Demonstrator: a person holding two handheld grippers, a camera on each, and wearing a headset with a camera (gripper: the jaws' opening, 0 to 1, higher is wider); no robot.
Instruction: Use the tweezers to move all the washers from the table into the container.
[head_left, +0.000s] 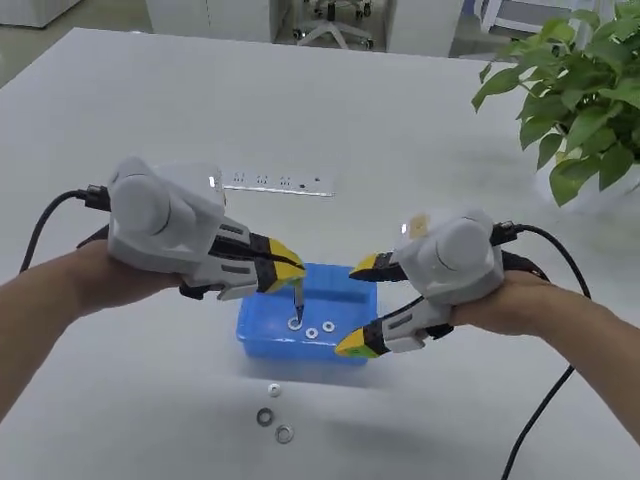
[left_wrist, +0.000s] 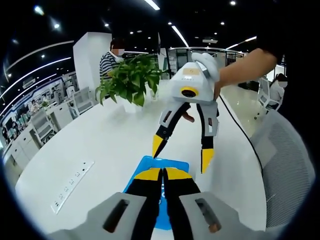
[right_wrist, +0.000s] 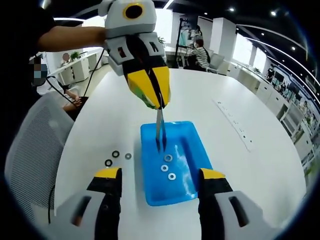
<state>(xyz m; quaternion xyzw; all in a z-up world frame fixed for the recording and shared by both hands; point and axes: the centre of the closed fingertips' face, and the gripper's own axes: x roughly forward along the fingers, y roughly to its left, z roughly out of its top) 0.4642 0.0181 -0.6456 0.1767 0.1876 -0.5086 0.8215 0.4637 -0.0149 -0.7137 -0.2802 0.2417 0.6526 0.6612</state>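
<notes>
Blue plastic container (head_left: 258, 338) sits beneath both sets of jaws, holding three washers (head_left: 313, 332) right at the points of the tweezers (head_left: 298, 300), which the left gripper (head_left: 290, 268) pinches tight between its yellow tips. Right gripper (head_left: 356, 308) has its jaws spread wide, holding nothing, one tip near each end of the container's right edge. Three more washers (head_left: 265, 417) lie on the white table (head_left: 180, 420) nearer the person than the jaws, with open surface all round; a power strip (head_left: 275, 184) beyond the left jaws bears marks too small to read.
</notes>
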